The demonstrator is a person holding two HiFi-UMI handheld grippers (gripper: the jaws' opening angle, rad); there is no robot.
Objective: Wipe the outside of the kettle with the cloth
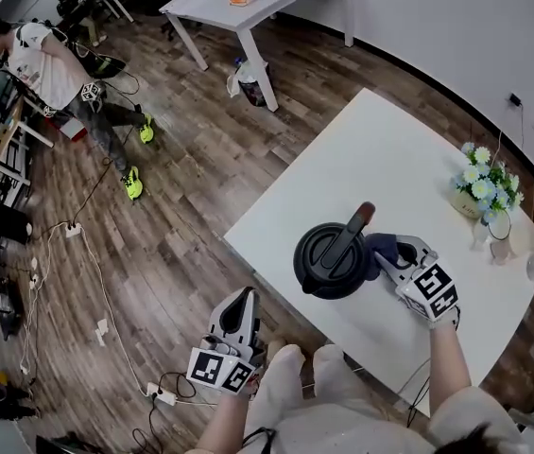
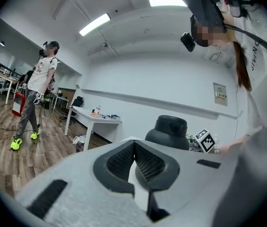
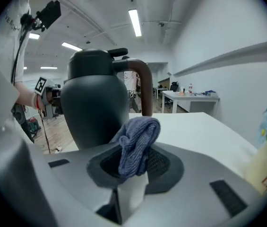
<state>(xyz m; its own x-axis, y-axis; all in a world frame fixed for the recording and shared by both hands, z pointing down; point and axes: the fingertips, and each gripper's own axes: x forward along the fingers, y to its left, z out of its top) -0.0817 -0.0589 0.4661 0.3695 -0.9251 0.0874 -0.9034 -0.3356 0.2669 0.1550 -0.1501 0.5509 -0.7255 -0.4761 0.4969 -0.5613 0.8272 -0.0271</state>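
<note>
The black kettle (image 1: 333, 258) stands near the lower edge of the white table (image 1: 380, 149), right of centre in the head view. Its lid is on and its curved handle (image 1: 347, 235) points toward the upper right. The right gripper (image 1: 385, 253) sits at the kettle's right side, level with its body, with its jaws clamped on a bunched blue cloth (image 1: 380, 246). In the right gripper view the cloth (image 3: 137, 143) sticks out ahead of the jaws as a rounded wad. That puts soft fabric, rather than the fingertips, toward the kettle (image 3: 95, 103), which fills the left-centre of that frame. The wad lies against or just beside the kettle wall below the handle; I cannot tell for sure whether it touches. This placement fits a wiping stroke along the side, either in hand or about to start.

The left gripper (image 1: 244, 301) hangs off the table at the lower left of the head view, over the wood floor (image 1: 153, 206). Its jaws are pressed together with nothing between them, and its own view shows the kettle (image 2: 170, 131) beyond them at centre right. It looks parked out of the way, which leaves the kettle unsteadied, so a sideways push from the cloth could slide or turn it.

A pot of flowers (image 1: 482, 185) stands at the table's right edge, well apart from the work.
</note>
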